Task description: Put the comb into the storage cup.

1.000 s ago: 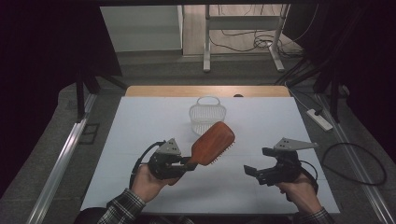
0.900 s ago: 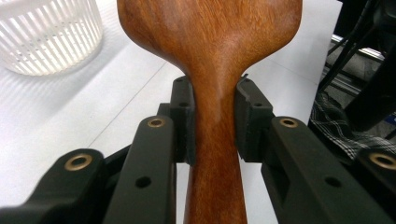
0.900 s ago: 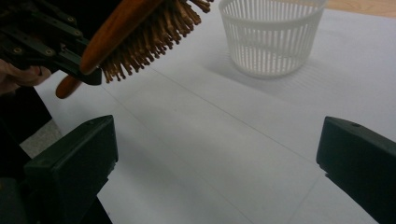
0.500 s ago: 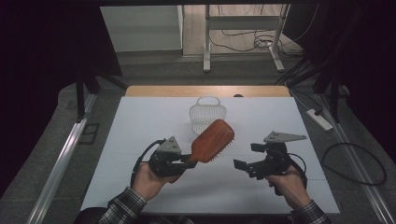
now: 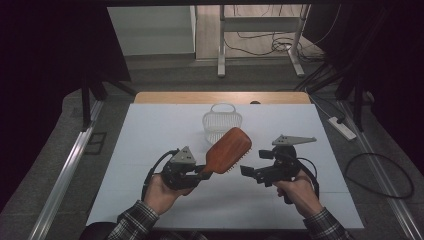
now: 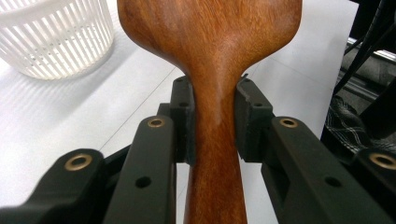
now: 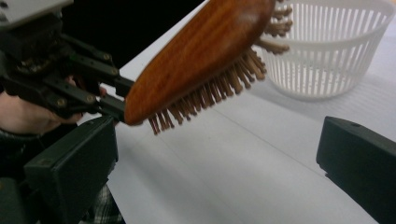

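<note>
A brown wooden hairbrush is held up above the table by my left gripper, which is shut on its handle. The paddle points up and right, wooden bristles facing down. My right gripper is open, just right of the brush head, its jaws aimed at it with nothing between them. In the right gripper view the brush hangs ahead above the jaws, with the left gripper behind it.
A white slotted plastic basket stands on the white table behind the brush, also seen as the basket and the basket. Cables and a power strip lie on the floor to the right.
My right gripper has moved left toward the brush head and turned its jaws at it. The left gripper and brush have barely shifted.
</note>
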`<control>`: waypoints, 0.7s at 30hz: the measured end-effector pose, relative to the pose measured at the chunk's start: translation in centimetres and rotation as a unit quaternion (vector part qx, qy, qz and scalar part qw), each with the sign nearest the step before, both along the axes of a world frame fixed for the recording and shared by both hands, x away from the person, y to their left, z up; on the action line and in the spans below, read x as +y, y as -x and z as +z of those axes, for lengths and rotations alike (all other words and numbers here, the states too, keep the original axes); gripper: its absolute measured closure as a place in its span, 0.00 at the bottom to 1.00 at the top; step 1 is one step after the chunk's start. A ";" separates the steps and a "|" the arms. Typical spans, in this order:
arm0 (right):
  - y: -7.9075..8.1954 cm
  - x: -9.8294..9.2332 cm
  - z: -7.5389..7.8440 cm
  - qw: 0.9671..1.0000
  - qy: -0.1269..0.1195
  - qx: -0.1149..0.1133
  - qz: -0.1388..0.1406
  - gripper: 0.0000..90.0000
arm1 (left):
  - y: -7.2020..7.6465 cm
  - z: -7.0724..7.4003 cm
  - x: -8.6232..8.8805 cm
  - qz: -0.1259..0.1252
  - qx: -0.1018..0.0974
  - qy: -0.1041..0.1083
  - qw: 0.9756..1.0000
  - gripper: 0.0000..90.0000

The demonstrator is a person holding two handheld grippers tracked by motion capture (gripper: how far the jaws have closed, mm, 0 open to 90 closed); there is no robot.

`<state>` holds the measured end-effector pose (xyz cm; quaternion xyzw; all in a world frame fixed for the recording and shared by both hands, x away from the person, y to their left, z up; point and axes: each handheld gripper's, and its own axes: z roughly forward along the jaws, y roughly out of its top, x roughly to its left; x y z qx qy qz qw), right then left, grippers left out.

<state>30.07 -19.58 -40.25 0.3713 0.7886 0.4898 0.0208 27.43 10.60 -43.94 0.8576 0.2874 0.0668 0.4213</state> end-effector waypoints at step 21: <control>-1.6 2.9 1.2 1.000 -0.005 0.024 -0.012 0.00 | -0.1 0.0 -0.2 0.007 -0.012 0.004 1.000 0.80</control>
